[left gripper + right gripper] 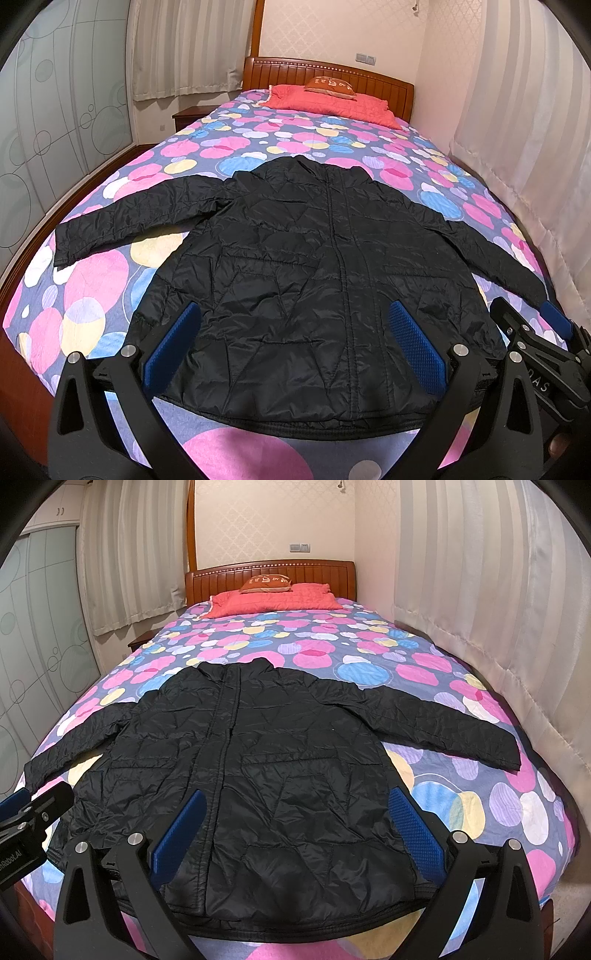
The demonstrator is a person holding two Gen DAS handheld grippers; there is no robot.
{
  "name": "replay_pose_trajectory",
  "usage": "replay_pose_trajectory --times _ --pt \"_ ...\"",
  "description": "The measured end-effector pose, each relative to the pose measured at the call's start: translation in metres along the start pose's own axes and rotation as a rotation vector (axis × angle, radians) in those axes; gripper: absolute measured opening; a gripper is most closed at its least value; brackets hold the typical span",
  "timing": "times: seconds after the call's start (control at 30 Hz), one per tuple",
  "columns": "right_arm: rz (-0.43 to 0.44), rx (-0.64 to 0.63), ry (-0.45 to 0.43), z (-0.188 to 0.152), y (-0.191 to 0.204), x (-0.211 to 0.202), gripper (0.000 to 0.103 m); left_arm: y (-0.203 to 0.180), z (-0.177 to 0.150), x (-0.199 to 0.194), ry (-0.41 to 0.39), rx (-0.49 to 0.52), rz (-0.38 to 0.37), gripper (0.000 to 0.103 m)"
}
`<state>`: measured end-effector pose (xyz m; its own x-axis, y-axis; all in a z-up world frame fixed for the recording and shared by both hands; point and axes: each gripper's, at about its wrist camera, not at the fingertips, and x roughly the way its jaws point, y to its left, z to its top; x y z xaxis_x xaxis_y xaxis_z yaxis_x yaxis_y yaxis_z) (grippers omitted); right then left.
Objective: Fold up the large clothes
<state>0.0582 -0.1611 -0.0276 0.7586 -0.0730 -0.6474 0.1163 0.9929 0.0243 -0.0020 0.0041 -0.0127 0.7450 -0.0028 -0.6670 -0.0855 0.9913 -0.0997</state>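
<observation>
A black quilted jacket point(295, 266) lies flat and face up on the bed, zipped, with both sleeves spread out sideways and the hem nearest me. My left gripper point(295, 347) hovers over the hem on the jacket's left half, its blue pads point(173, 347) wide apart and holding nothing. In the right wrist view the jacket point(280, 775) fills the middle. My right gripper point(297, 832) hangs open above its lower right part, empty. Each gripper shows at the edge of the other's view: the right gripper point(532, 317) and the left gripper point(33, 799).
The bed point(92, 288) has a quilt with pink, blue and yellow circles. A red pillow point(332, 103) and a wooden headboard point(325, 74) are at the far end. Curtains point(517, 147) hang along the right side, a glass-door wardrobe point(55, 129) along the left, and a nightstand point(188, 116) beside the headboard.
</observation>
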Motion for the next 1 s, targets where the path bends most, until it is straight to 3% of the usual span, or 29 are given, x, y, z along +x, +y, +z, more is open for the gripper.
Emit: replay_pose_trajectory --times 0.6,0.8,1.0 --pt "0.017 0.041 0.015 -0.003 -0.005 0.011 0.098 0.007 -0.007 0.015 0.016 -0.015 0.0 0.101" --pt "0.005 0.148 0.061 -0.002 -0.049 0.059 0.098 0.033 0.007 0.055 0.087 -0.085 0.014 0.101" --pt "-0.034 0.336 0.071 0.001 -0.133 0.096 0.097 0.076 0.018 0.093 0.103 -0.193 0.129 0.101"
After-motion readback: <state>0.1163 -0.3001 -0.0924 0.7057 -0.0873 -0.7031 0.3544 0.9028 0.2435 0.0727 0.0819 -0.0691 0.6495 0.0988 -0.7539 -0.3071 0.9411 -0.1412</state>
